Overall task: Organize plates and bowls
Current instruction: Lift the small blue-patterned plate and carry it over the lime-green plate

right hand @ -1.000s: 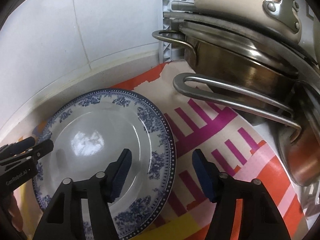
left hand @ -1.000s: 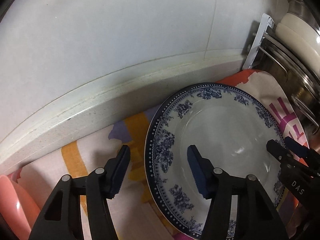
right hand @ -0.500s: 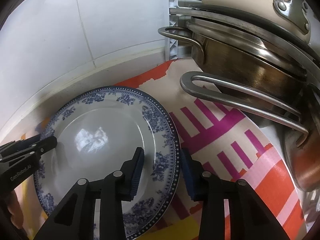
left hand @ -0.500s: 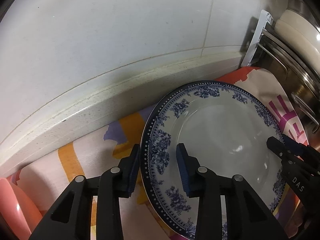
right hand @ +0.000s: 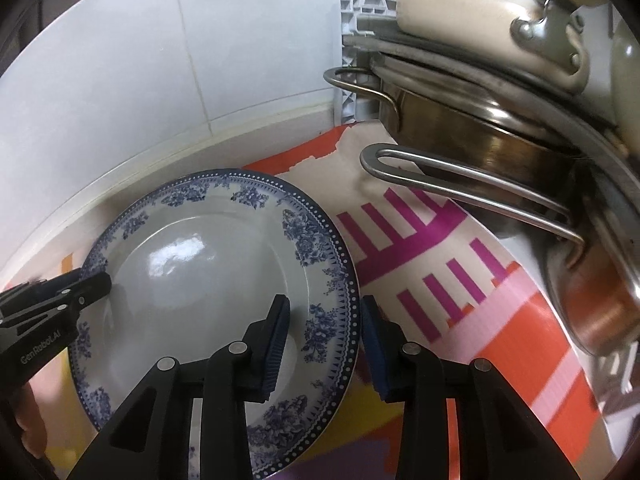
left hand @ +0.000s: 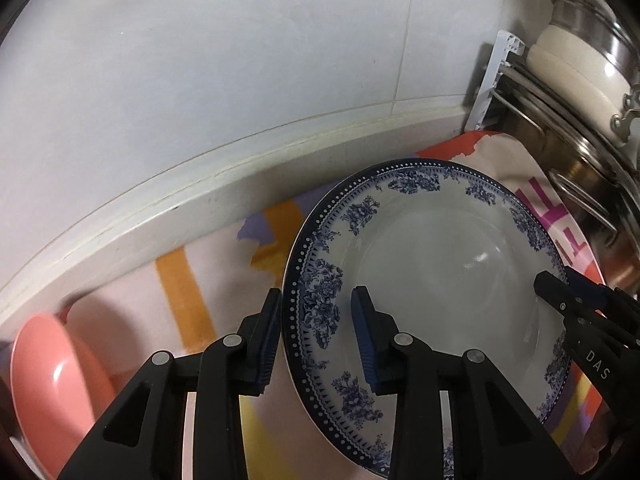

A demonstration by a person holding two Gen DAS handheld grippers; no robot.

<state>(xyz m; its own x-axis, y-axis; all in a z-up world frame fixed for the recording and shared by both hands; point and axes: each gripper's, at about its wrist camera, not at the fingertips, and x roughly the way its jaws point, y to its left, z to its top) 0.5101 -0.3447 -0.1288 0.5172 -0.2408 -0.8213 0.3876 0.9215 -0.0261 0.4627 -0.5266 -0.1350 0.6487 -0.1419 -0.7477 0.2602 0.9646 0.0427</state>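
The plate (left hand: pixel 436 276), white with a blue floral rim, sits over a bright patterned cloth (right hand: pixel 472 320) near the tiled wall (left hand: pixel 240 60), and appears to be coming up off the cloth, though its underside is hidden. Both grippers clamp it by the rim. The left gripper (left hand: pixel 316 332) grasps the plate's left edge, one pad under the rim and one on the inner face. The right gripper (right hand: pixel 324 336) grasps the opposite, right edge in the same way. Neither set of jaws is wide; each is clenched on the rim.

To the right of the plate stands a stack of metal pots (right hand: pixel 500 128), with a long looped handle (right hand: pixel 460 188) reaching out over the cloth toward the plate, and a cream pot (right hand: pixel 480 12) on top. To the far left, a pink bowl (left hand: pixel 56 384) lies at the cloth's edge.

The step in hand looks like a two-handed lift and carry. To do it well, both hands should rise together and keep the same spacing, so the plate stays level and neither rim slips from its pads. Pulling the hands apart would drag the pads off the glazed edge; pushing them together would lever the plate up. The path should stay clear of the looped handle on the right, and the plate should be set down flat before either grip loosens.
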